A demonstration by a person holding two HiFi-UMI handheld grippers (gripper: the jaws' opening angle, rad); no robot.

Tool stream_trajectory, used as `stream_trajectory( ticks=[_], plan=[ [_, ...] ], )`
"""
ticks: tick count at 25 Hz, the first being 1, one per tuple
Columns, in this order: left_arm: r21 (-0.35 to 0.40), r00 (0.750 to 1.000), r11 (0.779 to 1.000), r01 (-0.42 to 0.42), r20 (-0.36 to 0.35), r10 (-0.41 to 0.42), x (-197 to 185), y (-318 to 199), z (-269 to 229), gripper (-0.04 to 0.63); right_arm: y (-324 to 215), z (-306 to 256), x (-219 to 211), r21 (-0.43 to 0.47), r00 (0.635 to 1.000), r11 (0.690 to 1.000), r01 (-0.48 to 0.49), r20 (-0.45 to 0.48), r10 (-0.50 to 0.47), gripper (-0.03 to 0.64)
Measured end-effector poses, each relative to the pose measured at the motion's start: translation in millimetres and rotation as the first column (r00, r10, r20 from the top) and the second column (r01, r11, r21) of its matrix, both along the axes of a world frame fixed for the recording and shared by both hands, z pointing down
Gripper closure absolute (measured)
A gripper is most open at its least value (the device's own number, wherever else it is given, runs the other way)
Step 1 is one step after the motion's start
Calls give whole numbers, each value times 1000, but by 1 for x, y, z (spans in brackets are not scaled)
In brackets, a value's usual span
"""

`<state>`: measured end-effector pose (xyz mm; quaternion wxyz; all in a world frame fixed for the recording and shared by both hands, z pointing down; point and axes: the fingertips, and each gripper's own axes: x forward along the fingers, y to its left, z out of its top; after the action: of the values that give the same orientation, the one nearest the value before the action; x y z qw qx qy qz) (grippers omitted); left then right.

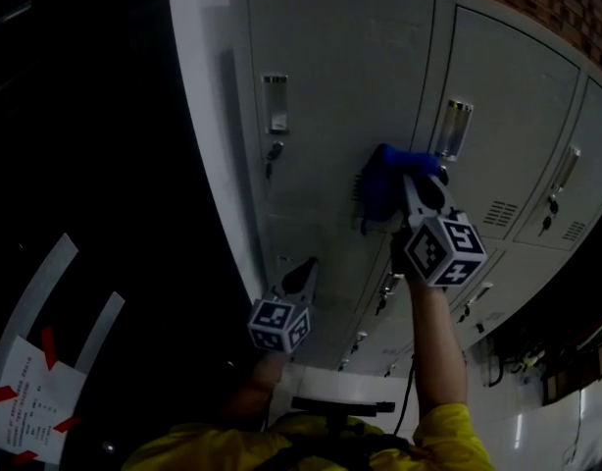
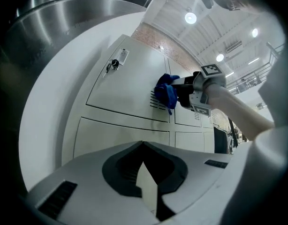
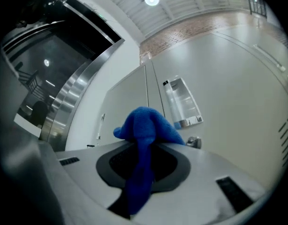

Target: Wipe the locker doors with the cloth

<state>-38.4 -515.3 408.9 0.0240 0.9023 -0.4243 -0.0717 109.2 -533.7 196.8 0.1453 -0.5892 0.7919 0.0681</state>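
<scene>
Blue cloth (image 1: 384, 180) clamped in right tongs (image 1: 411, 177), pressed against upper locker door (image 1: 330, 86) near its right edge; left tongs (image 1: 303, 271) closed together, empty, idle lower down. Probably needs flat contact, even overlapping strokes.

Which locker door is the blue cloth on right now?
The top door at the row's end, beside the white wall: the cloth in the right gripper covers its vent slots.

Print on the paper sheet (image 1: 31, 400) at the lower left of the head view is too small to be read, the vent slots (image 2: 155, 100) are partly covered by the cloth (image 2: 168, 91), and the rightmost locker door (image 1: 587, 165) is cut off by the frame edge.
</scene>
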Motion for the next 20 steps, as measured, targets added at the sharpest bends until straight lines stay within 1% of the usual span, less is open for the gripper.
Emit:
stream_trajectory(
  ticks=[2,3,5,8,10,12,13,15,17,19,20],
  plan=[
    [0,1000,1000,-12,-1,12,5,1,-1,597,0,-3,-4,4,1000,1000,-3,7,3,548],
    [2,1000,1000,-13,-3,13,6,2,-2,597,1,-4,-10,10,1000,1000,12,10,-12,547],
    [4,1000,1000,-4,-4,4,2,5,-1,597,2,-1,-34,11,997,997,82,14,-82,546],
    [-8,999,999,35,0,-35,-14,7,6,597,-11,21,-100,-48,980,980,193,-40,-195,546],
    [-16,998,997,69,10,-69,-26,10,9,598,-29,41,-150,-111,958,956,272,-58,-280,546],
    [-5,996,996,88,28,-88,-33,15,12,597,-50,56,-188,-156,944,937,311,-61,-324,546],
    [-2,995,996,93,31,-93,-36,17,13,598,-58,61,-201,-162,942,935,314,-66,-328,546],
    [-12,994,994,106,31,-106,-44,21,16,597,-64,63,-213,-155,944,939,306,-82,-320,546],
    [-21,993,993,117,31,-116,-49,22,20,597,-63,63,-214,-147,943,939,310,-80,-324,546],
    [-26,994,993,112,20,-112,-48,20,20,597,-58,64,-201,-143,944,940,309,-72,-321,548],
    [-25,994,994,108,14,-108,-46,20,19,597,-53,65,-186,-137,951,947,291,-70,-303,548]
  ],
)
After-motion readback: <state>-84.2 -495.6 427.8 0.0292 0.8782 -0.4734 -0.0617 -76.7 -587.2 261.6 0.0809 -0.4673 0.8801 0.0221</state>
